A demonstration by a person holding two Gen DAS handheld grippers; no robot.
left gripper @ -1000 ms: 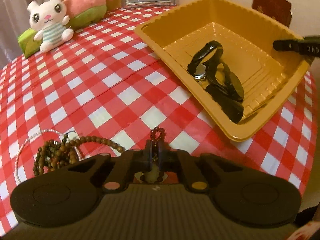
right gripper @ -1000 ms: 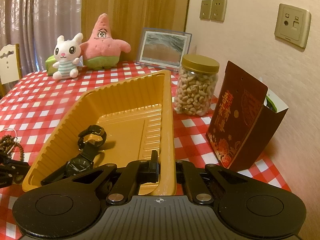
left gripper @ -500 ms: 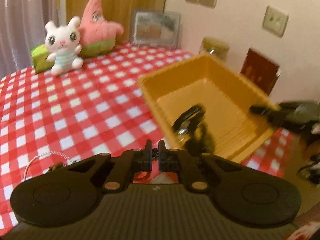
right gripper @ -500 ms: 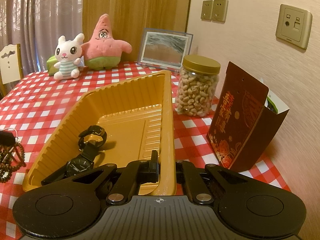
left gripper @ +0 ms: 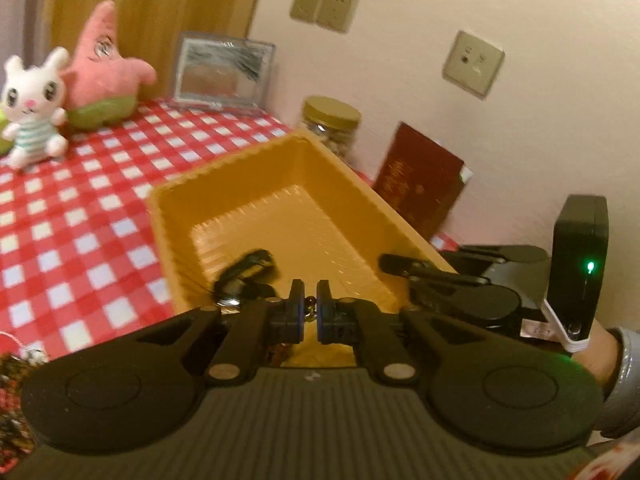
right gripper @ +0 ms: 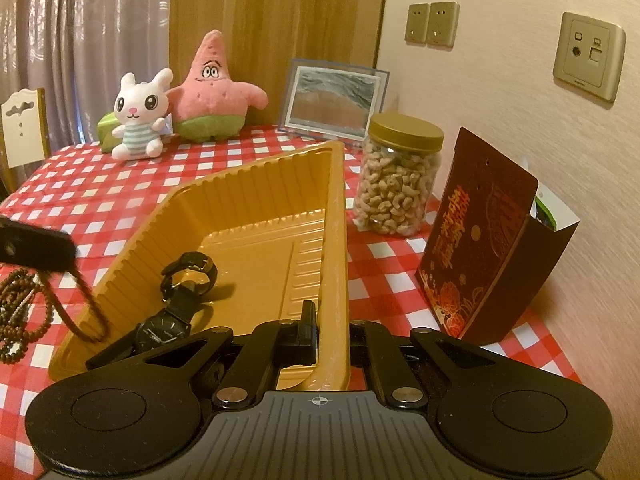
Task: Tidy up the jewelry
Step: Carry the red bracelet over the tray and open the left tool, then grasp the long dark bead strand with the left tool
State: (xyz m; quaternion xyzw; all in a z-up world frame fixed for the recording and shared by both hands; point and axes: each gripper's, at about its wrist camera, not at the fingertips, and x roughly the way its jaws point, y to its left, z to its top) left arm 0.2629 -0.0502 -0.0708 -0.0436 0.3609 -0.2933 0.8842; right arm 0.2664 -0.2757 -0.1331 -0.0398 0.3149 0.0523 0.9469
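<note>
A table under a red-and-white checked cloth carries a ribbed, rectangular yellow plastic tray, which sits tilted with its right wall raised. The right gripper is pressed together on that wall, one pad inside the tray and one outside; the left wrist view confirms this from the side, showing the right gripper at the tray rim and, behind it, a hand in a grey sleeve, which the right wrist view does not show. Inside the tray lie black strap wristwatches, sharp in the right view, blurred in the left. The left gripper pinches a strand of small brown beads, of which its own camera sees only a short bit between the narrowly parted pads. The right wrist view shows what that camera hides: the left gripper entering from the left edge, held above the cloth, with the brown bead strand hanging from it in a loop against the tray's outer left wall, and a further bundle of brown beaded strings beside it at the left edge; whether this bundle rests on the cloth cannot be told. Behind stand a jar of cashews with a gold lid, a dark red printed card box, a framed sand picture, a pink starfish plush and a white rabbit plush.
</note>
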